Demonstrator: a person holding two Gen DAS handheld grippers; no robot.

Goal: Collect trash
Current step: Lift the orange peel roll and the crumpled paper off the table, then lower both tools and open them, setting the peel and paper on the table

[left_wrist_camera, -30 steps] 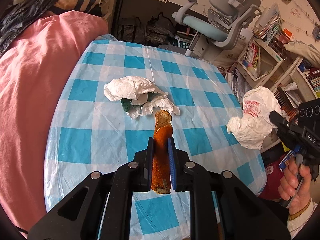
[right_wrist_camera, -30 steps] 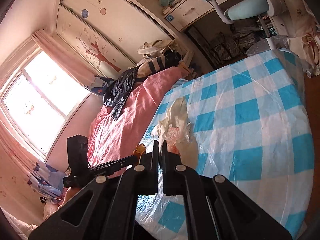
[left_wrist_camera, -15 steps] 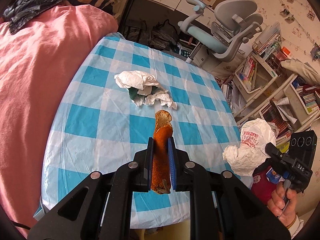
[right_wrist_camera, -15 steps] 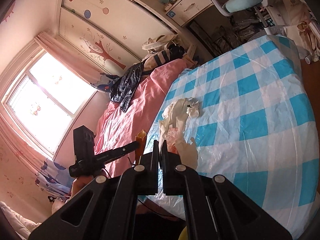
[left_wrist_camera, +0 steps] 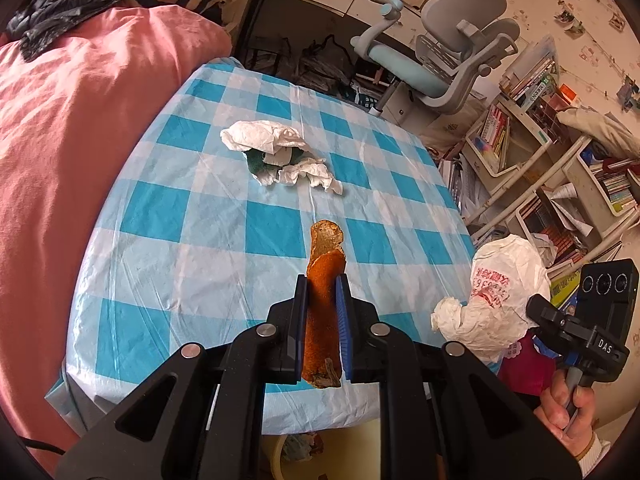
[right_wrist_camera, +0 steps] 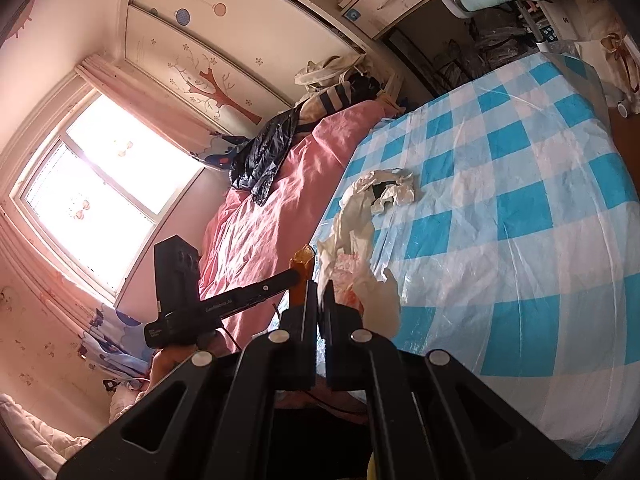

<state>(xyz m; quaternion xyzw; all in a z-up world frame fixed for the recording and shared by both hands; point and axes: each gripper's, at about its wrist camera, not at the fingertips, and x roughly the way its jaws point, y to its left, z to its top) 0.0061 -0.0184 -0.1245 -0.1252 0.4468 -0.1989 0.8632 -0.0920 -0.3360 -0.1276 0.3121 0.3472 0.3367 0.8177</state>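
Orange peel (left_wrist_camera: 322,300) stays clamped in left gripper (left_wrist_camera: 322,300), white plastic bag (left_wrist_camera: 500,296) pinched in closed right gripper (right_wrist_camera: 319,294), both now pulled back past table edge (left_wrist_camera: 180,396); crumpled tissues (left_wrist_camera: 276,152) remain uncollected.

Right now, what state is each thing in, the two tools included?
Left tool: shut on the orange peel.
Orange peel: clamped, sticking out forward above the table.
Right tool: shut on the white plastic bag.
White plastic bag: crumpled, held off the table edge.
Crumpled tissues: lying loose on the checked tablecloth, untouched.
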